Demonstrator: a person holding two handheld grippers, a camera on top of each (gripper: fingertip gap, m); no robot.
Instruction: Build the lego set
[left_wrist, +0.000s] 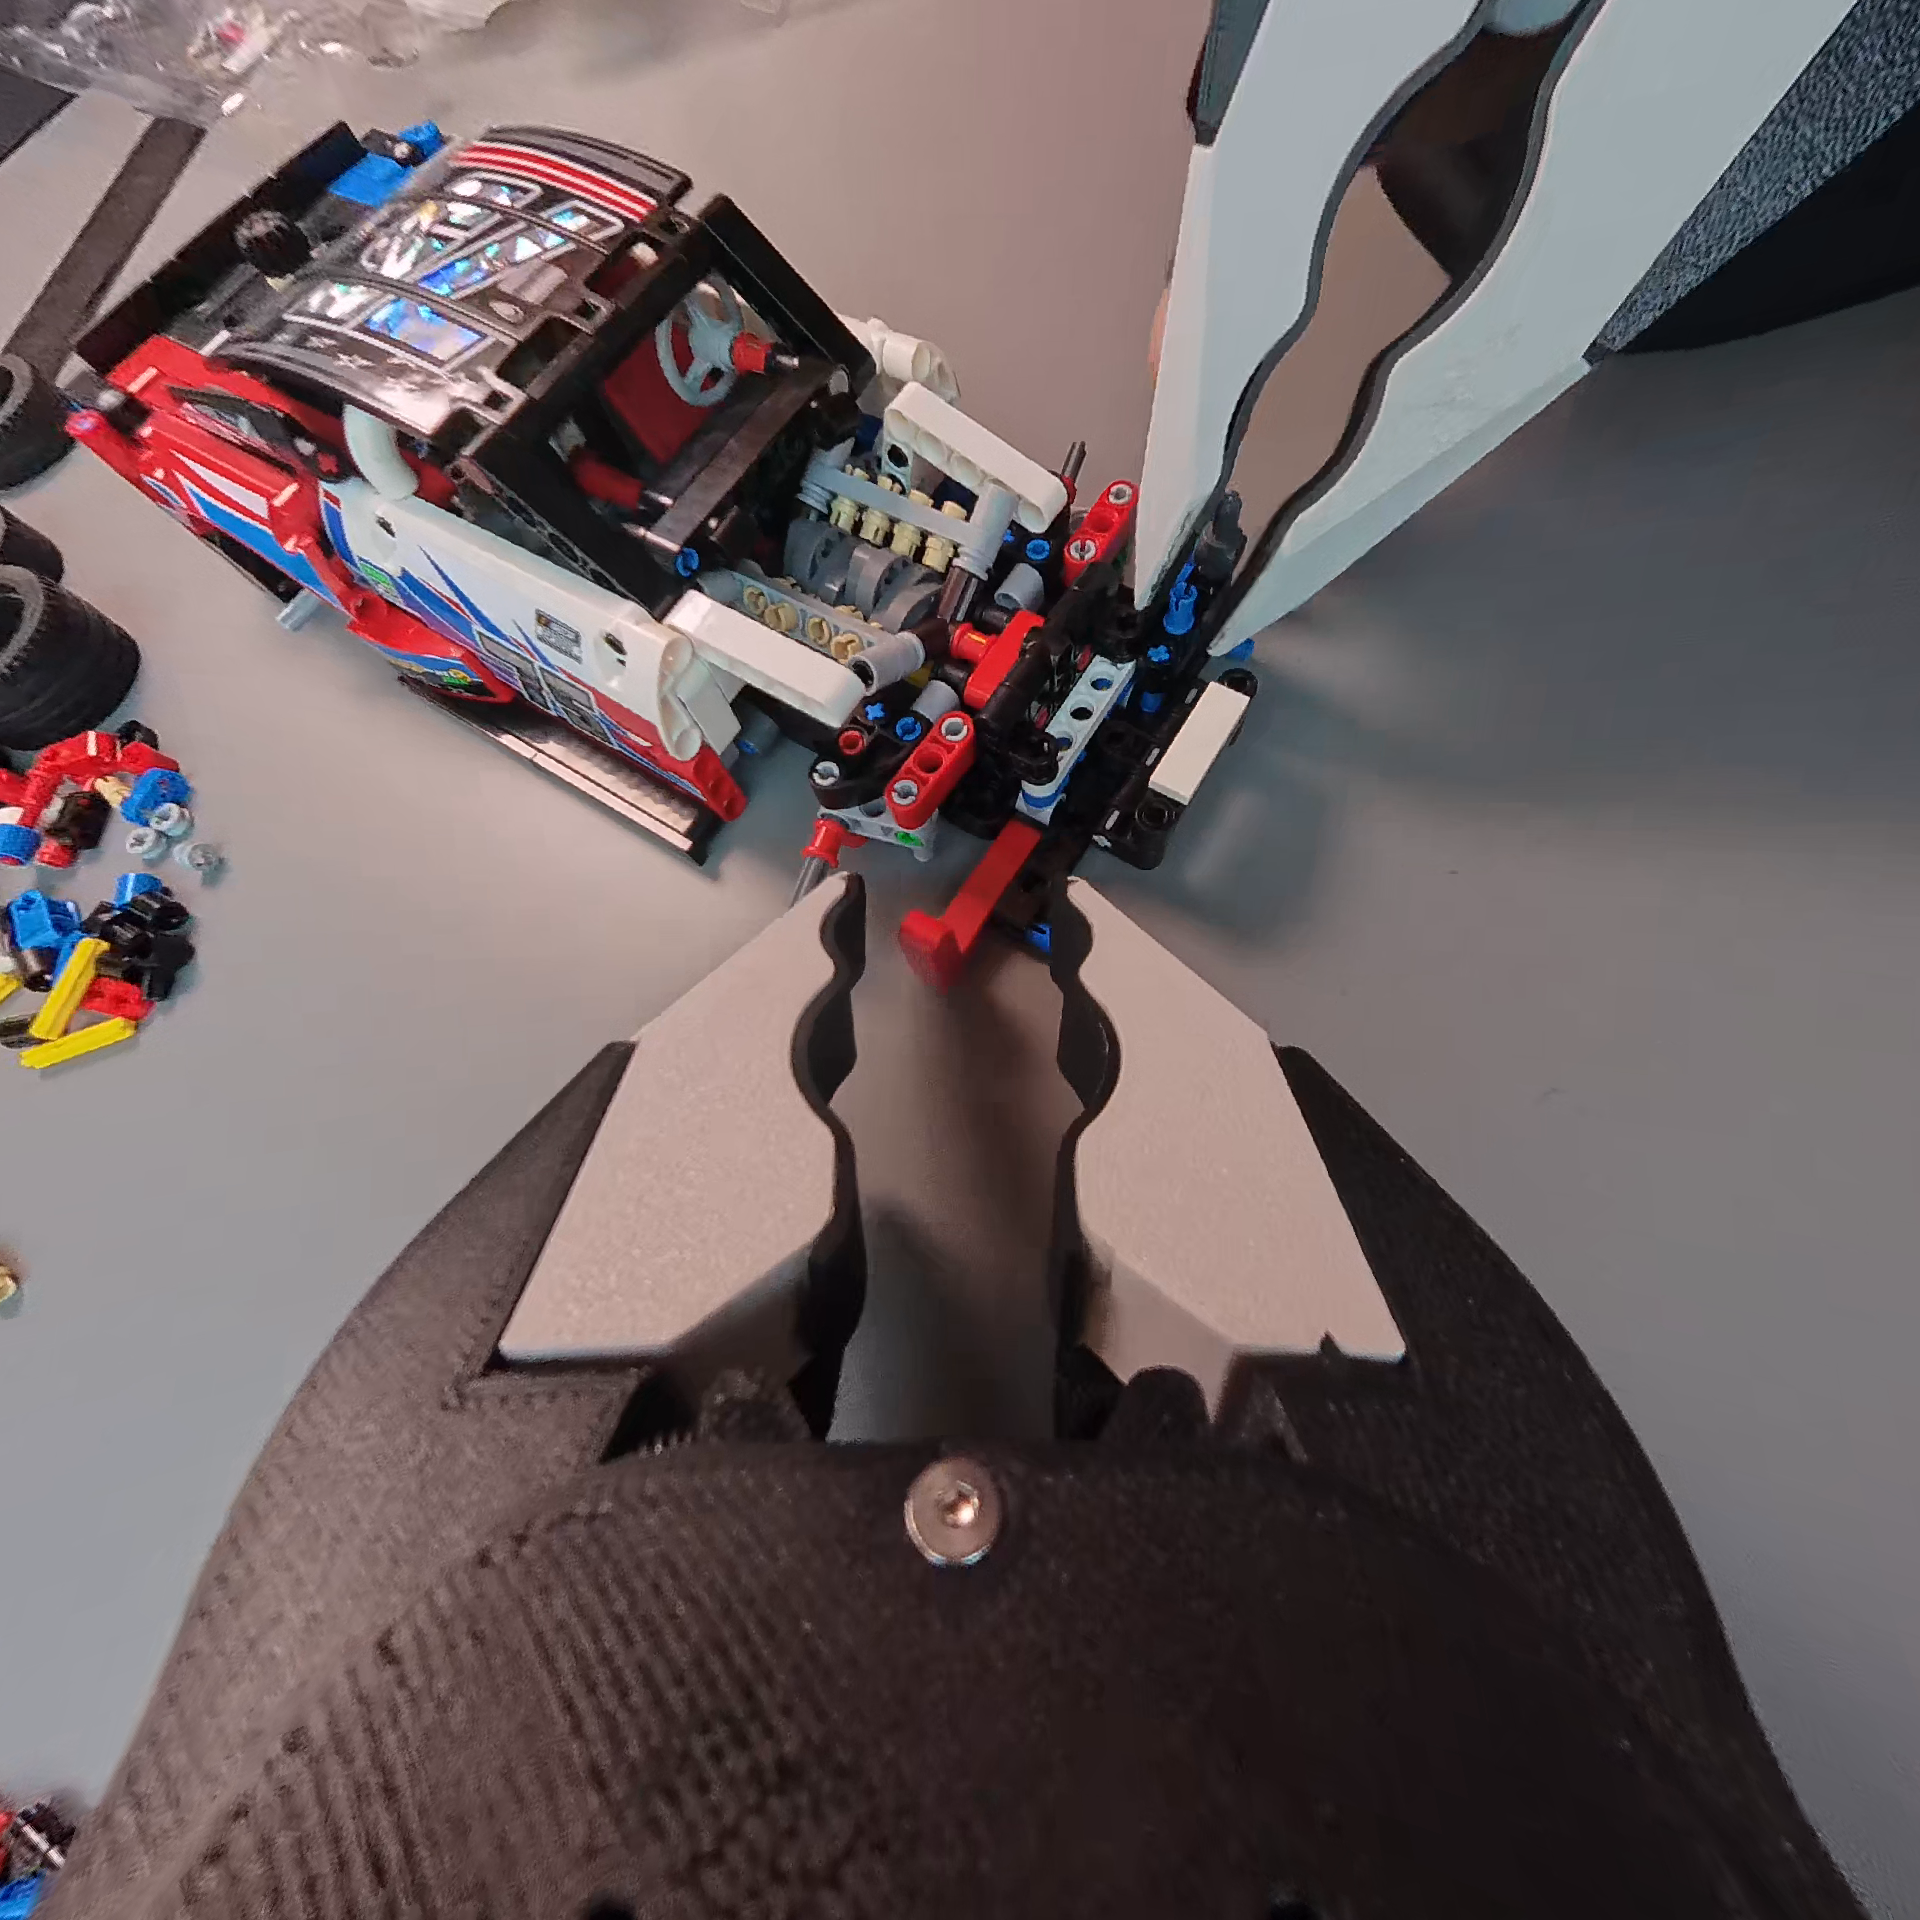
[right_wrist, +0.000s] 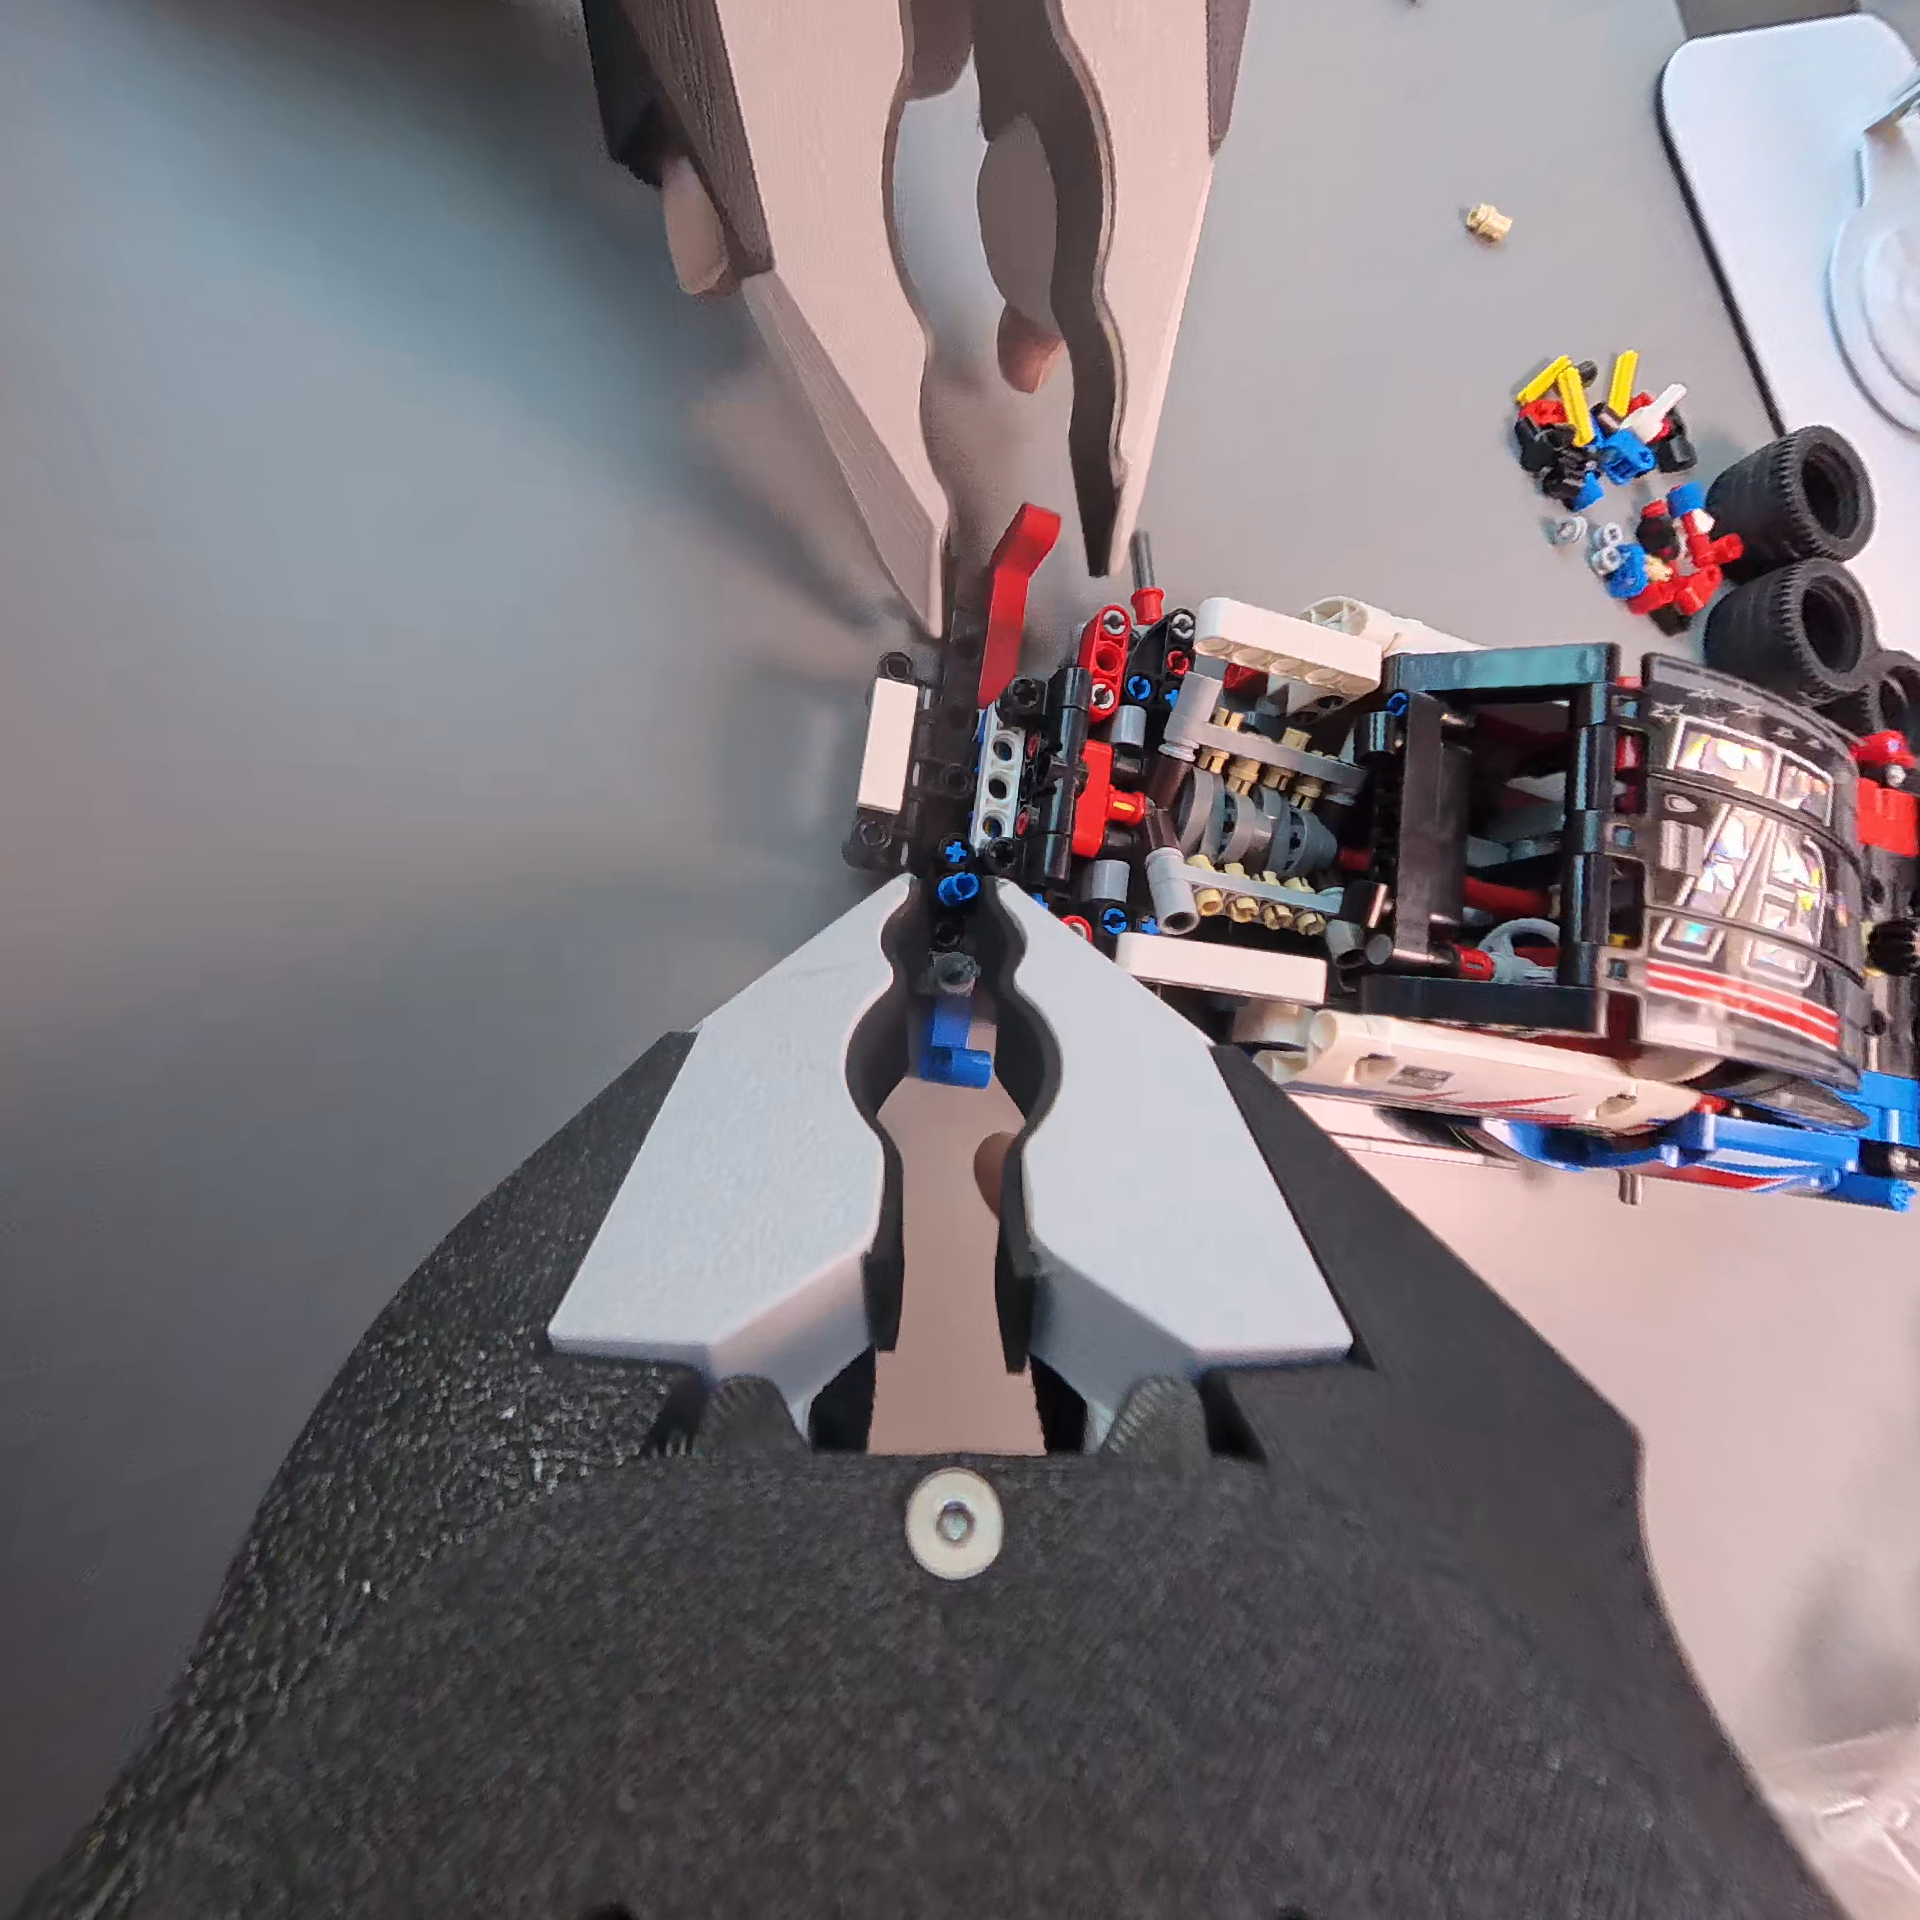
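Observation:
The partly built red, white and blue Lego car (left_wrist: 499, 436) lies on the grey table with its open engine and black front frame toward both grippers; it also shows in the right wrist view (right_wrist: 1455, 831). My left gripper (left_wrist: 961, 899) is open, and its tips straddle a red angled piece (left_wrist: 940, 940) sticking out of the car's front. My right gripper (right_wrist: 956, 899) is shut on the end of the black front beam (right_wrist: 951, 935) with blue pins, and a blue connector (right_wrist: 951, 1039) sits between its fingers. The right gripper (left_wrist: 1195, 623) reaches in from the top right in the left wrist view.
Piles of small loose parts (left_wrist: 94, 883) (right_wrist: 1600, 447) and black tyres (left_wrist: 52, 665) (right_wrist: 1797, 509) lie beside the car's rear. A small tan piece (right_wrist: 1488, 221) lies alone. A white tray (right_wrist: 1766, 208) is at the far edge. Clear plastic bags (left_wrist: 104, 52) lie behind the car. The left gripper's tips are roughly 7 cm from the right gripper's.

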